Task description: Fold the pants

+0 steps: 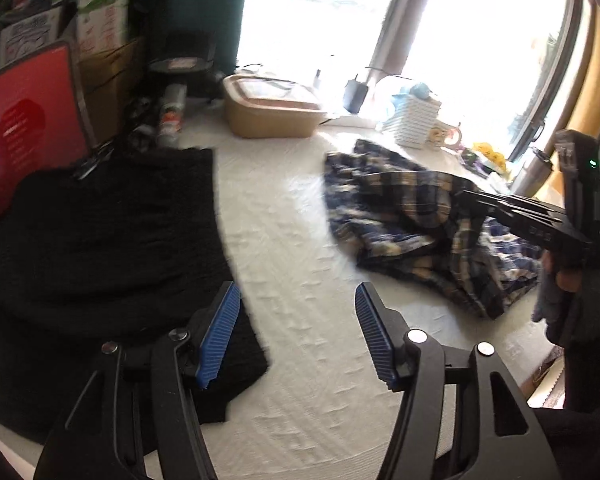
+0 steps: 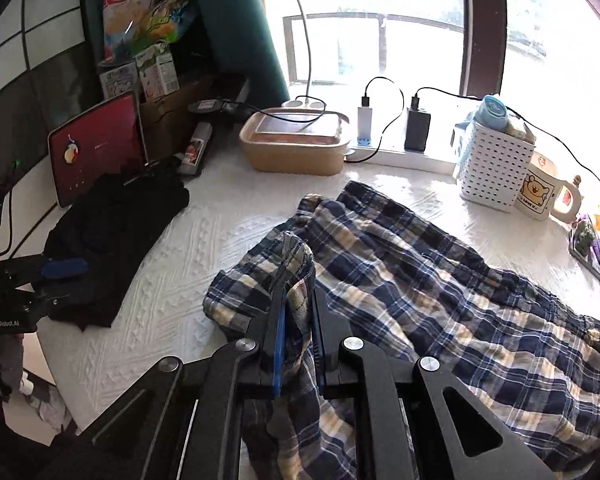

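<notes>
Right wrist view | your right claw (image 2: 298, 320) is clamped on a bunched edge of the plaid pants (image 2: 440, 280), lifting it for a fold | pants lie rumpled on the white counter (image 2: 172, 280) | your left claw (image 1: 296, 336) stands apart, empty, beside the black garment (image 1: 112, 240)

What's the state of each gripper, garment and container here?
right gripper: shut on a bunched fold of the plaid pants
left gripper: open, nothing between the pads
plaid pants: crumpled, unfolded
black garment: folded flat
tan container: lid on
tablet: screen lit, propped up
</notes>
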Tool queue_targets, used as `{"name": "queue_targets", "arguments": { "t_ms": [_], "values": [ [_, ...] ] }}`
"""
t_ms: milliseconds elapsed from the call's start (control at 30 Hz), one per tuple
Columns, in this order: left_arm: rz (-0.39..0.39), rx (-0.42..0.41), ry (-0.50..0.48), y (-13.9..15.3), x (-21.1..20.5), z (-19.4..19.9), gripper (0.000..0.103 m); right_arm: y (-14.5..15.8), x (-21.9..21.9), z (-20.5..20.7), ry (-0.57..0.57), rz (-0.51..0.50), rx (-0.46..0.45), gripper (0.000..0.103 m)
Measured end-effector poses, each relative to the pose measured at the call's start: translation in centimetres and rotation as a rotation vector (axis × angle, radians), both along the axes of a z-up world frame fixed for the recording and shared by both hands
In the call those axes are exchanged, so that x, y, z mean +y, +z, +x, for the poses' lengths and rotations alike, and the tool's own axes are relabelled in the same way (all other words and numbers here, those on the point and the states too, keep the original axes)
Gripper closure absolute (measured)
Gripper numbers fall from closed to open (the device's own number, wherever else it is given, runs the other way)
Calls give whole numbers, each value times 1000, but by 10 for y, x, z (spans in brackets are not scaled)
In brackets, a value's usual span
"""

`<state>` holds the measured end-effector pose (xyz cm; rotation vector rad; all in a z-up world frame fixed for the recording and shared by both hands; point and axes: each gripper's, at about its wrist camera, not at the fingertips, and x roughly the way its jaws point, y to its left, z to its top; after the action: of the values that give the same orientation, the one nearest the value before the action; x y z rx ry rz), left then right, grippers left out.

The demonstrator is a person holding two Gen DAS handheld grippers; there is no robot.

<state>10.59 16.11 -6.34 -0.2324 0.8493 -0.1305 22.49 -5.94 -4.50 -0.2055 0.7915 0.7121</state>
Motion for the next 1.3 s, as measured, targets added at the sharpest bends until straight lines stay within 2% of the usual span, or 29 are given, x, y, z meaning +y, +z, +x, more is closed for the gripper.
{"name": "queue_targets", "arguments": {
  "t_ms": [100, 167, 367, 567, 633, 667, 700, 800, 933, 967, 1200, 1300],
  "values": [
    [-24, -8, -108, -6, -27, 19, 43, 3, -12, 8, -2, 38, 3, 91],
    [-49, 15, -160, -20, -43, 38, 43, 5, -18, 11, 4, 62, 0, 91],
    [19, 100, -212, -59, -72, 85, 43, 7, -35, 20, 2, 118, 9, 91],
    [19, 70, -257, -60, -81, 104, 43, 2, -48, 26, -9, 156, 27, 91],
    [-11, 58, -300, -60, -87, 107, 50, -1, -52, 29, -18, 165, 33, 91],
    [-13, 66, -311, -59, -90, 106, 70, -2, -53, 30, -22, 170, 35, 91],
    [-21, 80, -320, -60, -92, 109, 86, -3, -54, 31, -25, 174, 38, 91],
    [-112, 119, -329, -54, -85, 107, 98, -4, -57, 33, -31, 186, 42, 91],
    [-248, 141, -330, -37, -72, 90, 99, -1, -58, 32, -20, 203, 35, 91],
    [-262, 142, -331, -31, -69, 83, 99, 1, -58, 31, -16, 205, 32, 91],
    [-332, 204, -310, -12, -50, 54, 99, 19, -45, 18, 60, 257, 17, 91],
    [-313, 214, -311, -13, -48, 50, 99, 30, -34, 9, 106, 282, 14, 91]
  ]
}}
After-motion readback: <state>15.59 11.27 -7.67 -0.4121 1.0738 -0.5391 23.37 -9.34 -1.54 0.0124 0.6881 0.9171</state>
